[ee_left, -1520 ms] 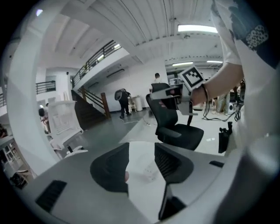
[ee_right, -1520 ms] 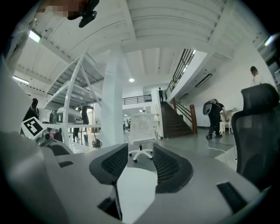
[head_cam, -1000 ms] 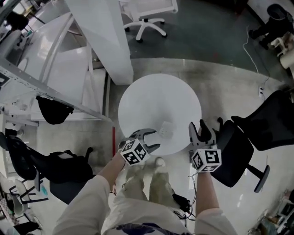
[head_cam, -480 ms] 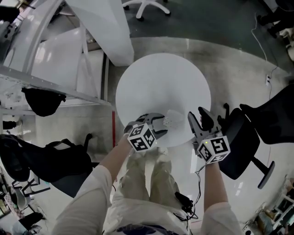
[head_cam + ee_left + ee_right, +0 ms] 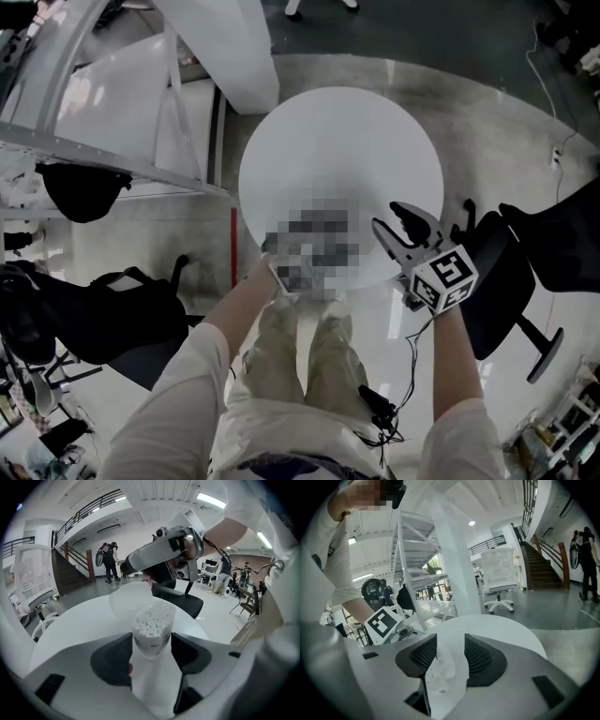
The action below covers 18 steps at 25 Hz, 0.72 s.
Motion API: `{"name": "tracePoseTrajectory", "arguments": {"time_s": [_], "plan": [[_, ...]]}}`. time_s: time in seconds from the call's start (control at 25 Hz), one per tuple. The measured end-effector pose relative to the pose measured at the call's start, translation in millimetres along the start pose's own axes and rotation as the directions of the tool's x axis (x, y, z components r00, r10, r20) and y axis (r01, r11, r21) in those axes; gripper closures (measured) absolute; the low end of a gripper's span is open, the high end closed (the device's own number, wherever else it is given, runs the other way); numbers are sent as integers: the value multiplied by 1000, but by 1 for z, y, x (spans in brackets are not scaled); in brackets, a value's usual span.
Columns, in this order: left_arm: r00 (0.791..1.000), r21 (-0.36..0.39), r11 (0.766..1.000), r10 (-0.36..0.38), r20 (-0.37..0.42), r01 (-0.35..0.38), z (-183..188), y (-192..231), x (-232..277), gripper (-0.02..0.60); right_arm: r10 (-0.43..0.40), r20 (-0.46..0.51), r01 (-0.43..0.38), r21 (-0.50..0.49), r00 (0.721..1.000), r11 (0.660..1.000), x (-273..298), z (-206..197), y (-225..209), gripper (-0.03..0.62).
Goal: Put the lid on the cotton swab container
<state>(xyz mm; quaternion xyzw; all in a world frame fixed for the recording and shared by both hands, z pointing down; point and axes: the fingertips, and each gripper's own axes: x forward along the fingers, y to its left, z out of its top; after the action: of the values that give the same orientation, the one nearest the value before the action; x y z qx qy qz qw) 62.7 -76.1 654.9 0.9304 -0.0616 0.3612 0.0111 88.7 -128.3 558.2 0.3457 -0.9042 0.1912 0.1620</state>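
A clear cotton swab container [image 5: 152,625], full of white swabs, stands on the round white table [image 5: 337,150] near its front edge. My left gripper [image 5: 151,645] has its jaws against both sides of the container. Just behind it a translucent round lid [image 5: 127,599] rests at a tilt. In the head view a mosaic patch covers the left gripper and the container. My right gripper [image 5: 405,223] hovers open over the table's right front edge, with nothing between its jaws. Seen from the left gripper, the right gripper [image 5: 136,564] hangs above and beyond the container.
A black office chair [image 5: 525,253] stands right of the table, close to my right arm. A white metal frame [image 5: 112,84] and a white column [image 5: 234,47] rise at the left and back. A black bag [image 5: 84,187] hangs at the left. My legs [image 5: 300,366] touch the table's front edge.
My left gripper moved forward onto the table and its jaws came in on the container. My right gripper drifted slightly right and forward, still open. The head view shifted toward the table.
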Motion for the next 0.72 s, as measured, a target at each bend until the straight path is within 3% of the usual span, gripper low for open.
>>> {"name": "tracePoseTrajectory", "arguments": {"time_s": [0.24, 0.48, 0.72], "plan": [[1000, 10, 1000, -5, 6, 5, 1, 1, 2, 328, 75, -112, -77, -15, 991, 997, 14, -17, 6, 399], [1000, 11, 1000, -3, 9, 3, 0, 1, 1, 328, 96, -166, -93, 21, 982, 995, 16, -31, 1, 408], [1000, 13, 1000, -1, 8, 1, -1, 2, 0, 330, 135, -182, -123, 81, 974, 989, 15, -35, 3, 483]]}}
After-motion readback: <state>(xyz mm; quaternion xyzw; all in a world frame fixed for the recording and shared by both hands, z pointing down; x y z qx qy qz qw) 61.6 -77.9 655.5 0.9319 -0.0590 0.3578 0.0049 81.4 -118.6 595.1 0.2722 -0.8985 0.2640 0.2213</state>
